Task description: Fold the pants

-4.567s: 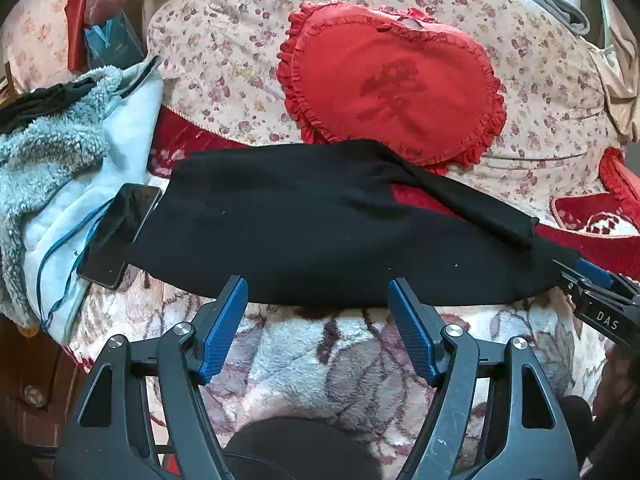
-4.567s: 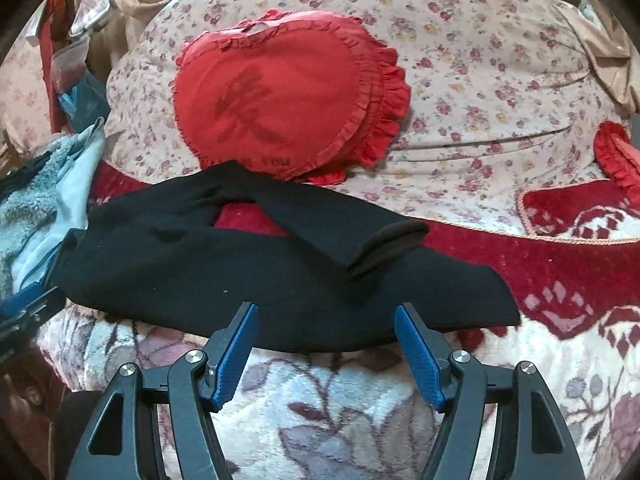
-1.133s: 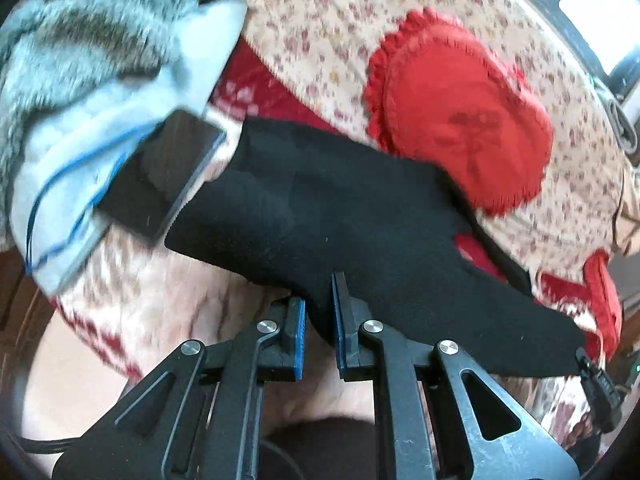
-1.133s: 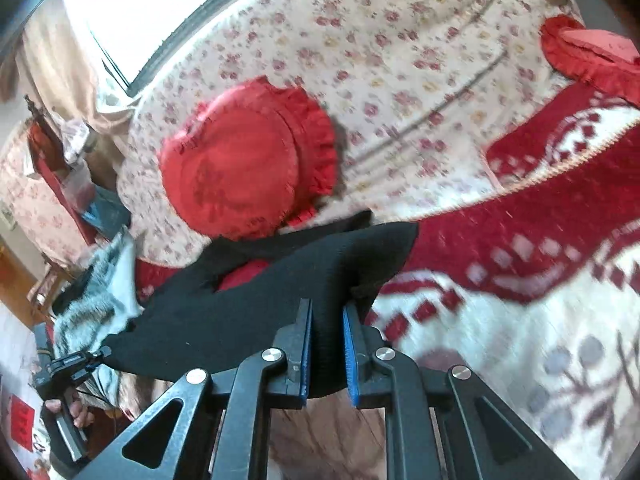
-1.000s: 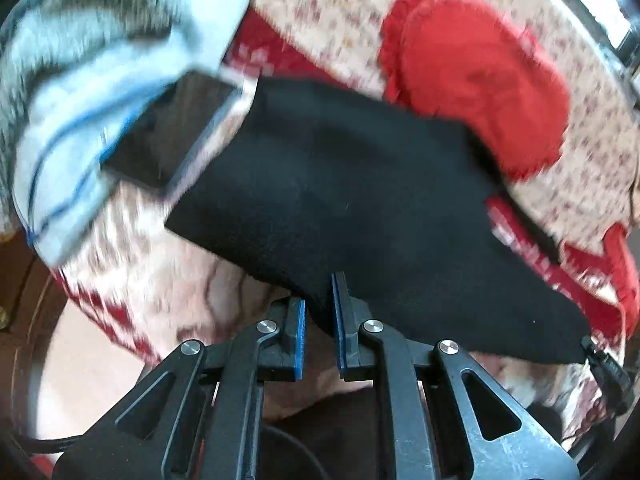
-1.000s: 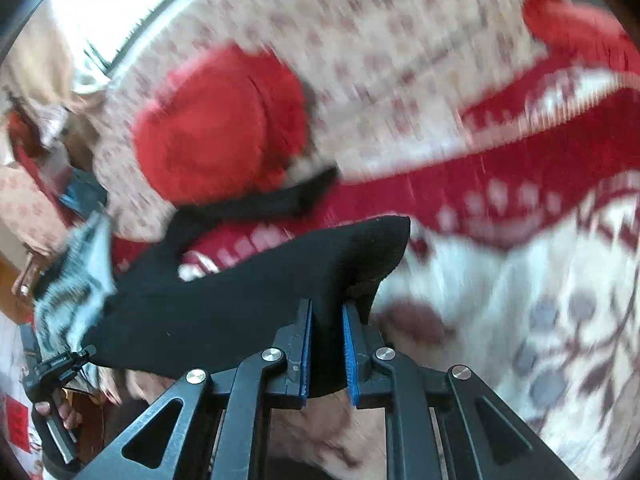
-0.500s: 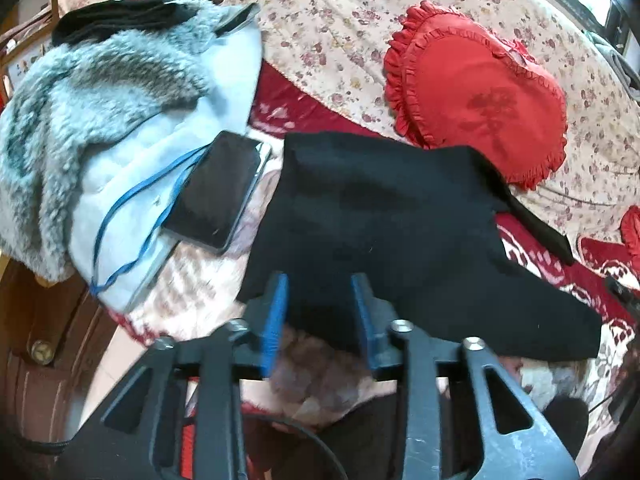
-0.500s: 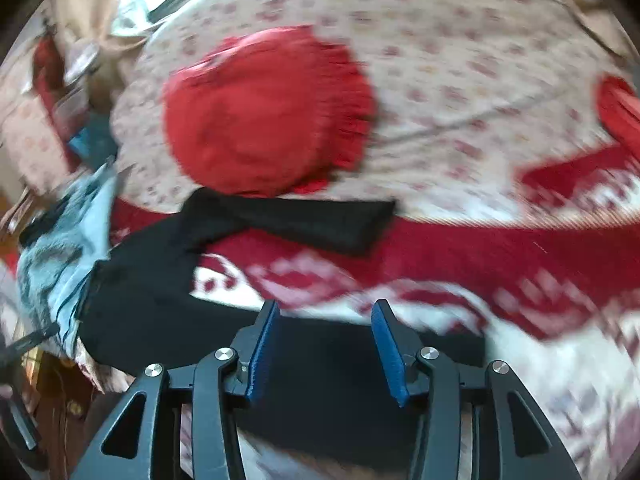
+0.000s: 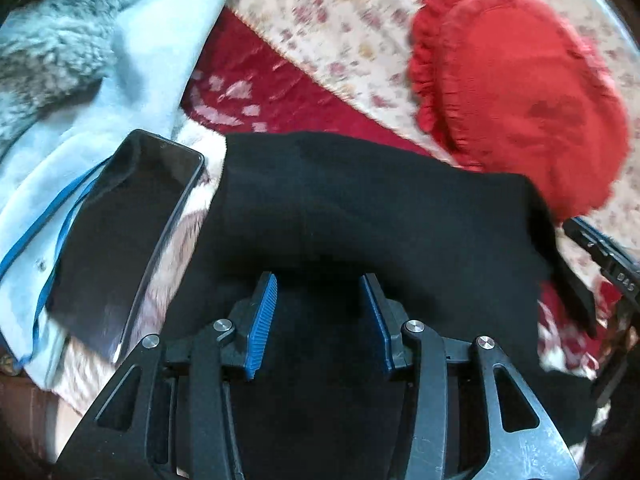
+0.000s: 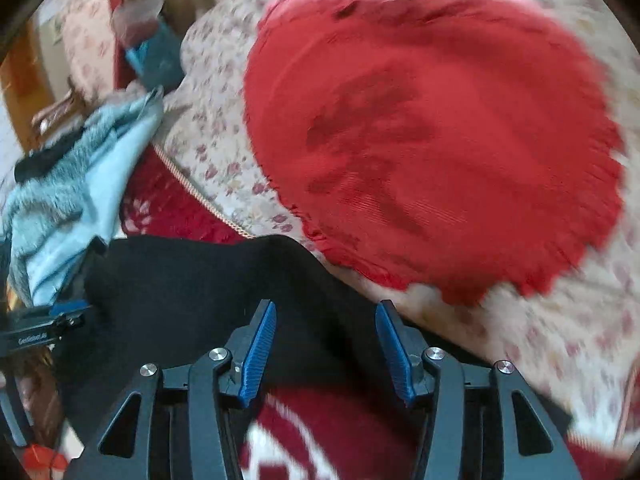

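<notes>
The black pants [image 9: 360, 216] lie spread on the bed, folded over along their length. My left gripper [image 9: 320, 300] is open and empty, its blue pads right over the near part of the cloth. My right gripper [image 10: 324, 336] is open and empty above the pants [image 10: 192, 288], near their far edge below the red cushion. The right gripper shows at the right edge of the left wrist view [image 9: 608, 256]. The left gripper shows at the left edge of the right wrist view [image 10: 44, 328].
A red heart cushion [image 9: 520, 92] rests on the floral quilt [image 9: 332, 24] behind the pants. A dark phone [image 9: 120, 232] lies on a pale blue fleece jacket [image 9: 80, 80] just left of the pants. A red patterned blanket [image 9: 256, 92] covers the bed.
Both grippers have let go of the pants and opened wider. They have moved forward over the cloth, the right one towards the red cushion.
</notes>
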Demonstrator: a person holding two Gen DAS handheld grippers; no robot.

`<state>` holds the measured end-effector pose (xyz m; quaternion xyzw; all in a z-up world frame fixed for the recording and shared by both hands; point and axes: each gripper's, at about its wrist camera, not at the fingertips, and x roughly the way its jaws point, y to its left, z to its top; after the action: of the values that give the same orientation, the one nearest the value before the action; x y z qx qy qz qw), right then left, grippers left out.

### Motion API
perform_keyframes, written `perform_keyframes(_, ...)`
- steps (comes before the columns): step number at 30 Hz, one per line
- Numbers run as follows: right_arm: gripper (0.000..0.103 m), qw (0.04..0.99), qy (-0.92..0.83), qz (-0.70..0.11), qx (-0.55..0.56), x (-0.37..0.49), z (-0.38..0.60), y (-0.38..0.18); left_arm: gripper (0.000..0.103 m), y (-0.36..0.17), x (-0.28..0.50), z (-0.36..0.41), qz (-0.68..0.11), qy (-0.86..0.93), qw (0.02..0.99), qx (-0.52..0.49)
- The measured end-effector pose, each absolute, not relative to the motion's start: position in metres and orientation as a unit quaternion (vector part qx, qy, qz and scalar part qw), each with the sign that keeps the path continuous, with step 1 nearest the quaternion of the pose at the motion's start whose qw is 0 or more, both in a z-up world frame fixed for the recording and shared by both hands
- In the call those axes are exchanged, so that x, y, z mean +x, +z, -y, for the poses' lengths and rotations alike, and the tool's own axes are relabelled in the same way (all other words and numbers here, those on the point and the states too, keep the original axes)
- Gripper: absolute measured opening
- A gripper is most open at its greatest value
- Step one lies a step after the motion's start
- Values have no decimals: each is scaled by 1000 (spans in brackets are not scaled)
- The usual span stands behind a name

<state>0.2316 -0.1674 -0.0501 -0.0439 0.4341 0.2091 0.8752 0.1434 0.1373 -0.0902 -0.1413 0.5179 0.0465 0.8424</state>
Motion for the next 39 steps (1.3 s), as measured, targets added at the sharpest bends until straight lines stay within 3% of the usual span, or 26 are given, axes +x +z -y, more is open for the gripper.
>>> perform_keyframes(4, 50, 858, 215, -457, -88, 273, 142, -83, 50, -97, 159, -136, -515, 57, 846, -122)
perform_keyframes(6, 36, 846, 233, -472, -83, 281, 139, -97, 50, -98, 162, -134, -517, 58, 846, -113)
perform_keyframes(7, 15, 846, 233, -474, -80, 283, 138, -100, 50, -98, 161, -135, -517, 57, 846, -113)
perform_keyframes(8, 8, 849, 229, -472, -72, 282, 139, -100, 50, -98, 160, -137, -517, 54, 846, -118)
perform_keyframes(10, 6, 859, 234, -453, -45, 270, 146, -86, 50, -95, 154, -143, -514, 51, 844, -142)
perform_keyframes(19, 6, 873, 307, -377, -16, 112, 171, 2, 50, -68, 77, -184, -467, 61, 844, -256)
perform_keyframes(26, 6, 830, 333, -447, -27, 7, 168, -32, 50, -58, 10, -208, -445, 66, 845, -289)
perform_keyframes(28, 6, 813, 326, -483, -15, 2, 171, -56, 61, -58, -5, -212, -437, 69, 844, -305)
perform_keyframes(30, 6, 802, 316, -507, -20, -2, 172, -72, 65, -61, -11, -214, -435, 76, 843, -307)
perform_keyframes(39, 11, 803, 292, -519, 9, -5, 181, -76, 65, -57, -22, -218, -432, 102, 857, -264)
